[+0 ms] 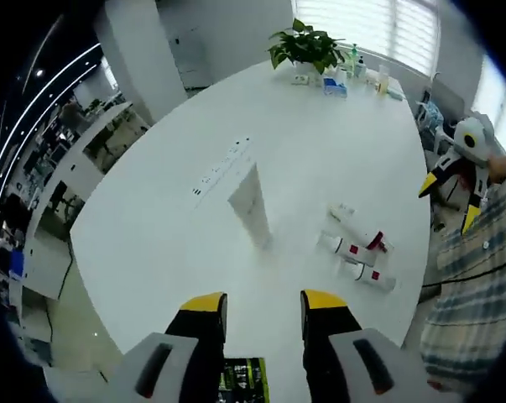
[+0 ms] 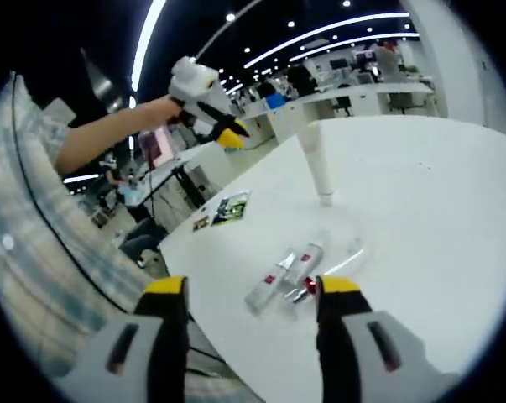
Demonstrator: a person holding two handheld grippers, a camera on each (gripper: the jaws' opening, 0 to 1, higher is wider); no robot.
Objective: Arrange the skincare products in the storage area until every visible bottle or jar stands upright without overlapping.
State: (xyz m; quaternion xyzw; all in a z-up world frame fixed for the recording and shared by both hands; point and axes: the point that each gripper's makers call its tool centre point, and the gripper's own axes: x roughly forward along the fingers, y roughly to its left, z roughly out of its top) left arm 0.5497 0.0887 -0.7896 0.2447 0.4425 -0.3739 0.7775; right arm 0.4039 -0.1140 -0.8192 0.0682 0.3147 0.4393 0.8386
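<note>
A tall white tube [image 1: 251, 206] stands upright near the middle of the white table [image 1: 320, 143]. To its right lie three small bottles on their sides: two white ones with red marks [image 1: 352, 248] [image 1: 372, 275] and a clear one [image 1: 343, 213]. My left gripper [image 1: 263, 304] is open above the near table edge, holding nothing. The right gripper [image 1: 451, 200] hovers off the table's right side in a hand. In the right gripper view, my right gripper [image 2: 253, 290] is open just short of the lying bottles [image 2: 273, 285], with the tube [image 2: 318, 159] beyond and the left gripper [image 2: 206, 96] held high.
A potted plant [image 1: 307, 46] and several small bottles [image 1: 353, 67] stand at the far end of the table. A dark printed card [image 2: 227, 208] lies at the table edge near the left gripper. A person's plaid sleeve [image 1: 479, 285] is at the right.
</note>
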